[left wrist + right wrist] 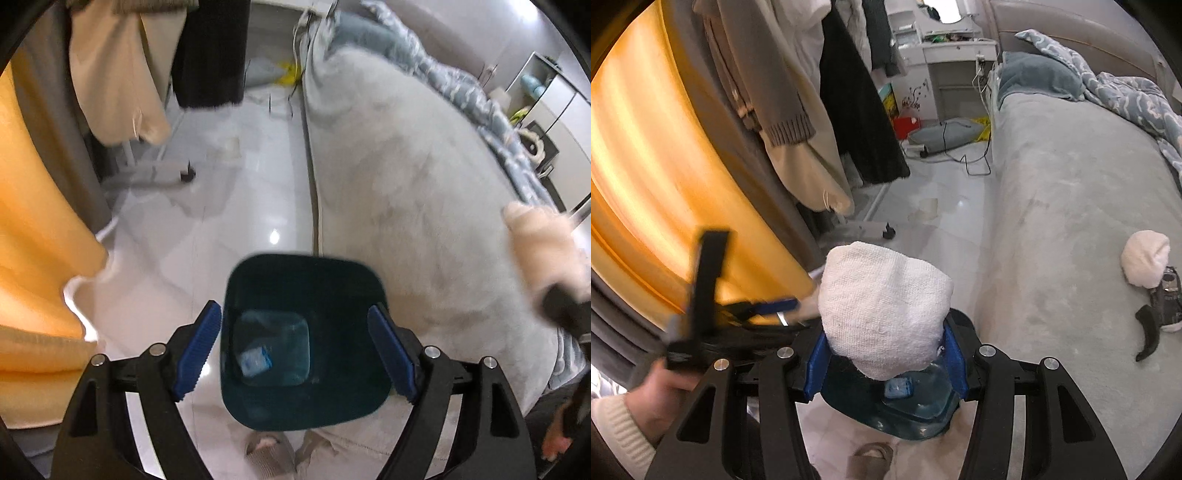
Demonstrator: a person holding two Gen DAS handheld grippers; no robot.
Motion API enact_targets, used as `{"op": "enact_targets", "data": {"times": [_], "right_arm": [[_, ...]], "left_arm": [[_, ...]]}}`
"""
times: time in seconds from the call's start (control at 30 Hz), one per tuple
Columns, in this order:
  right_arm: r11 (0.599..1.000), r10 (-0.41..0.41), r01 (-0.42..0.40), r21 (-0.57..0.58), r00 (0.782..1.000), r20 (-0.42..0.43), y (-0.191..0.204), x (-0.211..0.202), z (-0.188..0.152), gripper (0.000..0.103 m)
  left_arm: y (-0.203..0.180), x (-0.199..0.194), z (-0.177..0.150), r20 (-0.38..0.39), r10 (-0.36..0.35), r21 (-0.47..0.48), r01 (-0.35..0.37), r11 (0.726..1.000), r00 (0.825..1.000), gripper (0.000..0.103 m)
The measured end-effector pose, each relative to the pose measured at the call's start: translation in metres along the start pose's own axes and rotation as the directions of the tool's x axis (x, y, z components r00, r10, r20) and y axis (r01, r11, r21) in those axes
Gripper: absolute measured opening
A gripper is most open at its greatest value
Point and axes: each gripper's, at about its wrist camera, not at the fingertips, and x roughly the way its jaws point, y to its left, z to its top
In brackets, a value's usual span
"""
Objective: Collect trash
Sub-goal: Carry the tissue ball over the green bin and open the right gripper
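A dark teal trash bin (303, 295) stands on the floor beside the bed, with a small blue-and-white wrapper (255, 360) at its bottom. My left gripper (295, 350) is open and empty right above the bin. My right gripper (886, 363) is shut on a crumpled white paper wad (882, 306), held over the same bin (916, 413), where the wrapper (899, 387) shows below. Another white wad (1145, 262) lies on the bed to the right. The right gripper and its wad show blurred at the right edge of the left wrist view (535, 243).
A grey bed (1071, 221) fills the right side, with a blue patterned quilt (1126, 96) and pillow (1038, 74) at its head. A black object (1156, 317) lies near the second wad. An orange curtain (646, 184) and hanging clothes (798, 140) stand left. Cables (964, 155) lie on the tiled floor.
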Motion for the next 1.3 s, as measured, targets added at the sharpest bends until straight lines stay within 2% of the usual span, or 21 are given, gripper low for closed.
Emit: {"op": "enact_targets", "data": {"times": [0.17, 0.3, 0.5, 0.6, 0.73, 0.87, 1.1, 1.23, 1.3], "right_arm": [[1.0, -0.023, 0.022, -0.014, 0.996, -0.091, 0.002, 0.037, -0.009, 0.054], [1.0, -0.027, 0.027, -0.002, 0.99, -0.139, -0.001, 0.059, -0.015, 0.054], [1.0, -0.015, 0.019, 0.015, 0.978, -0.21, -0.007, 0.095, -0.029, 0.054], [1.0, -0.023, 0.021, -0.011, 0.97, -0.24, -0.005, 0.113, -0.034, 0.054], [0.999, -0.048, 0.042, -0.026, 0.946, -0.32, -0.008, 0.14, -0.05, 0.054], [0.998, -0.062, 0.06, -0.019, 0.929, -0.365, -0.011, 0.151, -0.058, 0.056], [0.998, -0.058, 0.054, -0.019, 0.924, -0.379, -0.008, 0.152, -0.062, 0.062], [0.998, -0.067, 0.065, -0.018, 0.92, -0.386, -0.009, 0.151, -0.064, 0.074], [0.997, -0.082, 0.075, -0.032, 0.919, -0.386, -0.009, 0.149, -0.065, 0.075]], "left_arm": [[-0.002, -0.024, 0.001, 0.095, 0.018, 0.049, -0.023, 0.999, 0.995, 0.08], [0.002, -0.043, 0.003, 0.18, 0.027, 0.079, -0.042, 0.996, 0.983, 0.077], [0.012, -0.057, 0.003, 0.233, 0.026, 0.075, -0.045, 0.996, 0.972, 0.071], [0.016, -0.062, 0.004, 0.246, 0.026, 0.063, -0.043, 0.997, 0.969, 0.067], [0.018, -0.073, 0.007, 0.293, 0.013, 0.052, -0.03, 0.998, 0.956, 0.064], [0.017, -0.082, 0.008, 0.335, -0.008, 0.052, -0.01, 0.999, 0.942, 0.064], [0.008, -0.089, 0.009, 0.367, -0.039, 0.079, 0.011, 0.997, 0.929, 0.064], [0.007, -0.094, 0.011, 0.391, -0.058, 0.074, 0.032, 0.997, 0.919, 0.064], [0.007, -0.095, 0.012, 0.401, -0.064, 0.072, 0.038, 0.997, 0.914, 0.064]]}}
